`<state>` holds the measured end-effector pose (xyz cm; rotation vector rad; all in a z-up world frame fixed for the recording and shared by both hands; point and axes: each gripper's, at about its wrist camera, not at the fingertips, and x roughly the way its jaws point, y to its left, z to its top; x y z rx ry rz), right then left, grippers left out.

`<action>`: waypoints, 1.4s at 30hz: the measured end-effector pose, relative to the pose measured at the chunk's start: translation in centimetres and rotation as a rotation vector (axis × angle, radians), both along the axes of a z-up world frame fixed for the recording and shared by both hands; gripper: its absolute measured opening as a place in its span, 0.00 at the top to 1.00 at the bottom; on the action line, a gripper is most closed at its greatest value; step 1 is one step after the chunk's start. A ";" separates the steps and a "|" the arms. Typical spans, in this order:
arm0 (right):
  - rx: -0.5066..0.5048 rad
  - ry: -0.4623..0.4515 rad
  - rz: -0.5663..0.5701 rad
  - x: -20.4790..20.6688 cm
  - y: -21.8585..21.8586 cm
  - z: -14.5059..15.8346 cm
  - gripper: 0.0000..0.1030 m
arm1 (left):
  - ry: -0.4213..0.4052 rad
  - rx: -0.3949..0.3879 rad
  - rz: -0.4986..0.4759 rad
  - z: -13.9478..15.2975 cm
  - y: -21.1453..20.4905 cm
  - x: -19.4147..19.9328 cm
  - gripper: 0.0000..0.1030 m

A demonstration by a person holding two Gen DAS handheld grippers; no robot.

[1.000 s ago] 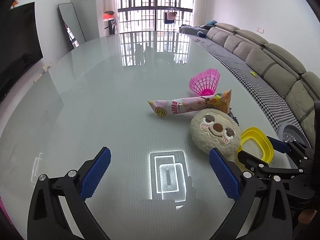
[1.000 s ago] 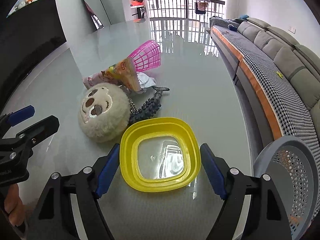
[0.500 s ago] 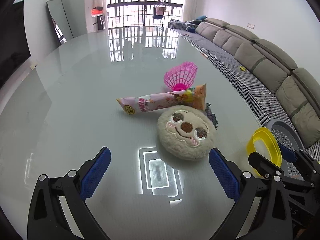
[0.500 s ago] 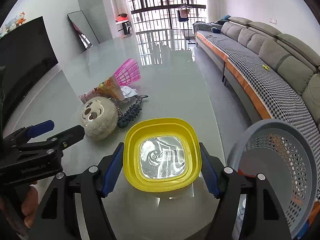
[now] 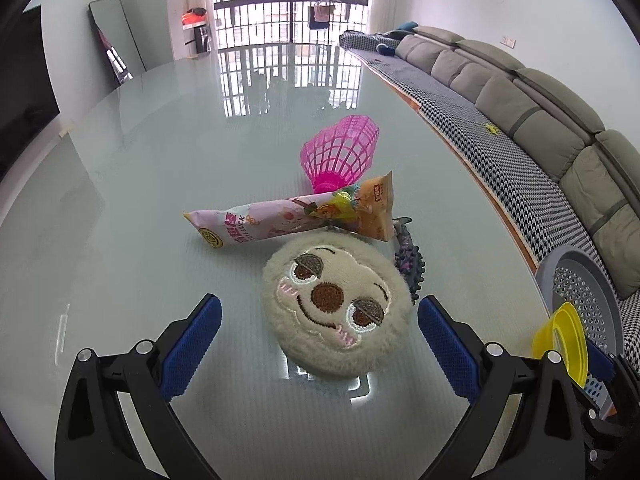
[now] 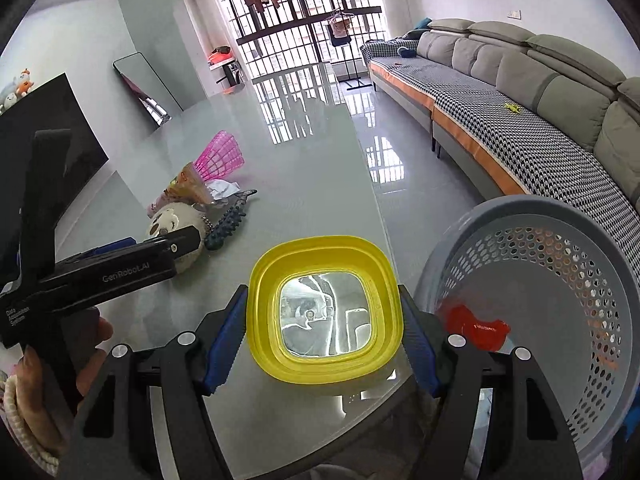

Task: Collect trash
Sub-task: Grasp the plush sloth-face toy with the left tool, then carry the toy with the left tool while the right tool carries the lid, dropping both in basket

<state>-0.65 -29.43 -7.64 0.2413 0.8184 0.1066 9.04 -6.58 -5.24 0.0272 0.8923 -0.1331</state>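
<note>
The yellow container sat clamped between the right gripper's pads, lifted over the table's edge just beside the grey basket. The carry step looked underway; next it would need swinging right over the rim before release. Only the left view showed the left gripper spread wide around the plush face, empty.

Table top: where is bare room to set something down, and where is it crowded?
The glass table is bare left of the snack packet and beyond the pink basket. It is crowded around the plush toy, packet and spiky toy.
</note>
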 end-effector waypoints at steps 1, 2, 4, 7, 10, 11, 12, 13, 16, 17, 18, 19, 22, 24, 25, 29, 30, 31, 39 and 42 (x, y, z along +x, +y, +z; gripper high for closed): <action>0.005 0.002 -0.001 0.0 -0.2 -0.1 0.34 | 0.002 0.003 0.002 -0.1 0.0 0.1 0.08; 0.008 0.003 -0.002 0.0 -0.3 -0.2 0.34 | 0.004 0.003 0.004 -0.1 0.1 0.2 0.11; 0.013 0.005 -0.005 0.1 -0.5 -0.3 0.34 | 0.018 -0.012 -0.001 -0.2 0.0 0.3 0.32; 0.015 0.005 -0.005 0.2 -0.5 -0.4 0.34 | 0.030 -0.029 -0.009 -0.3 0.1 0.2 0.40; 0.012 0.001 -0.004 0.0 -0.4 -0.3 0.34 | 0.017 -0.028 -0.018 0.0 0.3 -0.4 0.43; 0.012 -0.001 -0.004 -0.1 -0.4 -0.3 0.34 | 0.008 -0.023 -0.020 0.2 0.4 -0.7 0.43; 0.012 -0.002 -0.004 -0.2 -0.3 -0.2 0.34 | -0.003 -0.017 -0.020 0.4 0.5 -1.0 0.43; 0.011 -0.004 -0.005 -0.3 -0.3 -0.1 0.34 | -0.016 -0.008 -0.018 0.6 0.6 -1.4 0.43; 0.008 -0.009 -0.007 -0.7 -0.1 0.1 0.34 | -0.041 0.007 -0.012 1.5 1.4 -2.4 0.43; 0.006 -0.011 -0.008 -0.9 0.0 0.2 0.34 | -0.047 0.007 -0.013 1.8 1.6 -2.8 0.43; 0.004 -0.012 -0.008 -1.0 0.0 0.3 0.34 | -0.053 0.008 -0.014 2.1 1.9 -3.3 0.43; 0.002 -0.013 -0.009 -1.2 0.0 0.4 0.34 | -0.060 0.009 -0.016 2.5 2.1 -3.6 0.43; -0.002 -0.018 -0.017 -1.9 0.0 0.7 0.34 | -0.086 0.003 -0.028 3.6 2.2 -4.8 0.43; -0.005 -0.024 -0.026 -2.5 -0.2 1.0 0.34 | -0.102 -0.002 -0.048 4.2 2.0 -5.6 0.43; -0.008 -0.028 -0.032 -2.8 -0.3 1.2 0.34 | -0.110 -0.004 -0.061 4.5 1.7 -6.0 0.43; -0.019 -0.044 -0.062 -4.0 -1.1 2.0 0.34 | -0.140 -0.015 -0.121 5.3 -0.2 -7.2 0.43; -0.021 -0.047 -0.072 -4.3 -1.4 2.2 0.34 | -0.145 -0.017 -0.138 5.4 -0.8 -7.5 0.43; -0.022 -0.050 -0.084 -4.6 -1.9 2.3 0.34 | -0.149 -0.019 -0.159 5.4 -1.7 -7.7 0.43; -0.041 -0.062 -0.237 -7.2 -7.0 2.9 0.34 | -0.141 -0.050 -0.373 5.2 -9.6 -9.3 0.43; -0.052 -0.053 -0.294 -8.1 -9.2 2.6 0.34 | -0.122 -0.056 -0.443 4.5 -12.6 -9.4 0.43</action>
